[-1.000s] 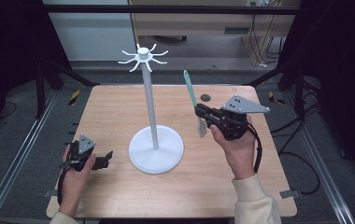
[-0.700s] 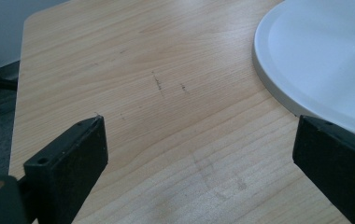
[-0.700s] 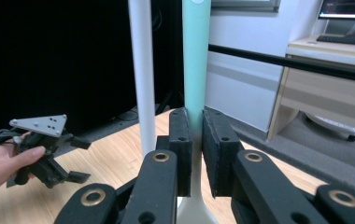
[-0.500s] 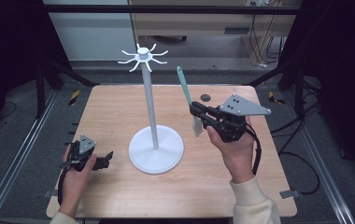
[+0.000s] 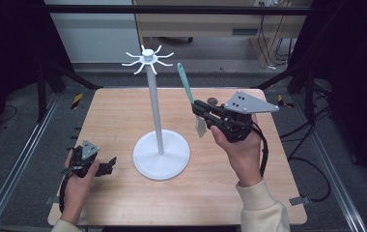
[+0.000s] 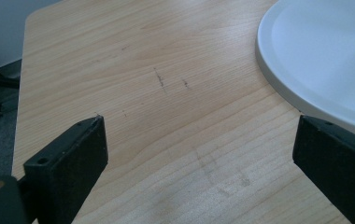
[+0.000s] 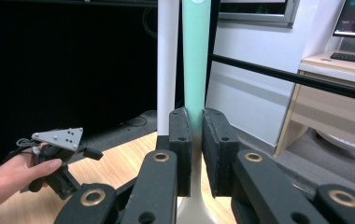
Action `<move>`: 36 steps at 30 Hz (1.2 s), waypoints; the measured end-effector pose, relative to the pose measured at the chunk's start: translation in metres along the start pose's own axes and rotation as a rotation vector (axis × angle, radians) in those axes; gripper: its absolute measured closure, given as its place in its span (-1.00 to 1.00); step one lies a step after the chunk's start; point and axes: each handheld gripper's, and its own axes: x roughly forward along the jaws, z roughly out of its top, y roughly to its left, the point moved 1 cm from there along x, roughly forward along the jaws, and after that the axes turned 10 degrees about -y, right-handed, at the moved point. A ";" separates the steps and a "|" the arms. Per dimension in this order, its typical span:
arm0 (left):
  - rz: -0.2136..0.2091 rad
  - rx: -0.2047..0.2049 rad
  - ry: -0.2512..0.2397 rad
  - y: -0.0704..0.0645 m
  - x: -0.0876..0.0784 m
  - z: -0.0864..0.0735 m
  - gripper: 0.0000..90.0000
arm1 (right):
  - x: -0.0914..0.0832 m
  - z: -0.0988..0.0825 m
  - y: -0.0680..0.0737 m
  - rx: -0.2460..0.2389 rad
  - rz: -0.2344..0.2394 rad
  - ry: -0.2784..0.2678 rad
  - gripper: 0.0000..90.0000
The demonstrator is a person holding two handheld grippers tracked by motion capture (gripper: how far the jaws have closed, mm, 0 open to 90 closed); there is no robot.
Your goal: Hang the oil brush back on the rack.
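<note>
In the right gripper view the spatula (image 7: pixel 195 56) runs off the top edge, its blade cut off below; the stand's pole (image 7: pixel 167 56) is cropped too. The left gripper view clips the stand's base (image 6: pixel 325 56)

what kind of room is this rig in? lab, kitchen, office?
Likely a lab or office test space, not a kitchen. The light wooden table stands inside a black metal frame, loose cables trail on the grey floor behind it, and a desk with a keyboard and monitor sits alongside.
</note>
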 end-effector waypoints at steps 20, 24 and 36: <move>-0.006 0.009 0.007 -0.001 0.001 0.000 -0.94 | 0.015 0.002 -0.004 0.007 0.014 0.018 0.83; -0.006 0.010 0.007 -0.001 0.001 0.000 -0.94 | 0.016 0.003 -0.003 0.004 0.020 0.018 0.83; -0.007 0.007 0.007 -0.001 0.001 0.000 -0.94 | 0.017 0.001 -0.003 0.003 0.022 0.034 0.83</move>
